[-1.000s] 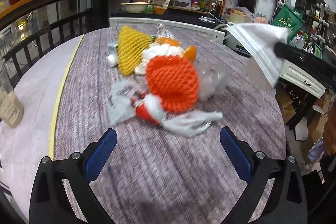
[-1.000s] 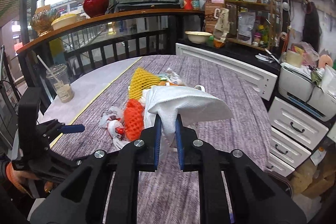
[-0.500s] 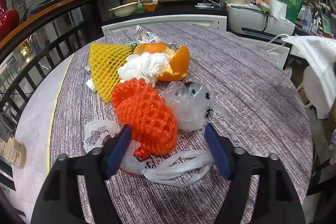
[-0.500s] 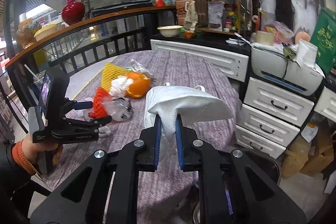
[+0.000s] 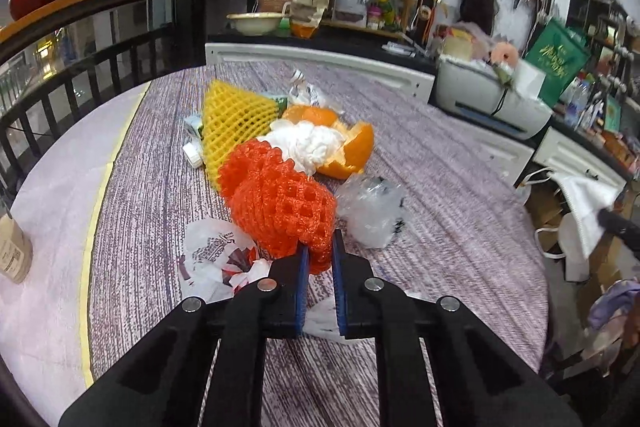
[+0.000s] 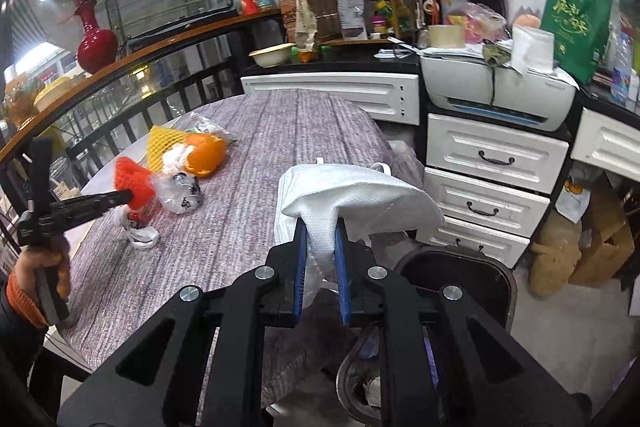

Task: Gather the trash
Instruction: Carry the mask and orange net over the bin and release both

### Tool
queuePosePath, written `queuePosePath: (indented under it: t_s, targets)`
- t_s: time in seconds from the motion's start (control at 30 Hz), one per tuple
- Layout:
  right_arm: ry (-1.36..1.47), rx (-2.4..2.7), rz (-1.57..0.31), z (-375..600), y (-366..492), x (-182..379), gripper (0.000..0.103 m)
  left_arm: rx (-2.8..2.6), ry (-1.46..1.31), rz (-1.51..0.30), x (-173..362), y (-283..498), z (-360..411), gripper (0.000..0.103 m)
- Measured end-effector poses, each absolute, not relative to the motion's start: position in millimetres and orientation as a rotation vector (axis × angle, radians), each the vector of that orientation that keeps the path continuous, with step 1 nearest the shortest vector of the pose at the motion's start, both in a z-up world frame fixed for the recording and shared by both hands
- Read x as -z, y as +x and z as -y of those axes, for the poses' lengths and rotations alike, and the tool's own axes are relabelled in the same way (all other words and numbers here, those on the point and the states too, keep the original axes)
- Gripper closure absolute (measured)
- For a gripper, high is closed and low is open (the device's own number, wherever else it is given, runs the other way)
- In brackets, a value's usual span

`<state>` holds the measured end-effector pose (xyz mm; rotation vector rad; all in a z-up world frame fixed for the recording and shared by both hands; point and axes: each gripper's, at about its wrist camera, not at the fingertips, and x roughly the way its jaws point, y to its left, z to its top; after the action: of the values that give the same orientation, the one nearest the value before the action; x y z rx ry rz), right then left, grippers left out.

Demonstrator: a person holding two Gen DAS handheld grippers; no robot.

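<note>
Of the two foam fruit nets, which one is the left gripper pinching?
The orange foam net: the left gripper is shut on it. The yellow net lies behind, untouched.

Orange net (image 5: 280,203), yellow net (image 5: 232,115), white mask (image 6: 352,199), grey-purple wood-grain table (image 5: 440,187), red vase (image 6: 96,47), green bag (image 6: 576,23).

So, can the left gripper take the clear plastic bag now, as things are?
Probably not yet: the left gripper is shut on the orange foam net. The clear plastic bag lies uncovered just right of it.

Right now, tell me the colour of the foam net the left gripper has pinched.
Bright orange-red foam net, clearest in the left wrist view.
</note>
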<state>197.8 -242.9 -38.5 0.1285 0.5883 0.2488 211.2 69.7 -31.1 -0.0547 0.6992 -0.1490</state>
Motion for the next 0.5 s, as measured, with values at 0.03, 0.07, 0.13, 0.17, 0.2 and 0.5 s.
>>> queuePosePath:
  t_s: [0.03, 0.07, 0.13, 0.17, 0.2, 0.5]
  targets:
    - [0.133, -0.241, -0.59, 246.2, 197.5, 40.0, 0.089, 0.162, -0.065, -0.686, 27.6, 205.9, -68.7, 0.092]
    - [0.138, -0.233, -0.592, 249.9, 197.0, 41.7, 0.089, 0.177, -0.074, -0.674, 23.3, 200.8, -67.2, 0.092]
    - [0.151, -0.21, -0.595, 259.3, 194.9, 45.2, 0.089, 0.2, -0.081, -0.655, 16.0, 191.8, -62.4, 0.092]
    - [0.156, -0.202, -0.595, 263.0, 194.2, 46.3, 0.089, 0.216, -0.082, -0.644, 11.6, 186.8, -58.6, 0.092]
    - [0.169, -0.188, -0.596, 269.2, 192.8, 48.4, 0.089, 0.23, -0.082, -0.637, 8.5, 184.2, -54.1, 0.092]
    - [0.18, -0.091, -0.626, 302.0, 184.3, 70.0, 0.089, 0.39, -0.068, -0.645, 6.4, 171.9, 5.0, 0.092]
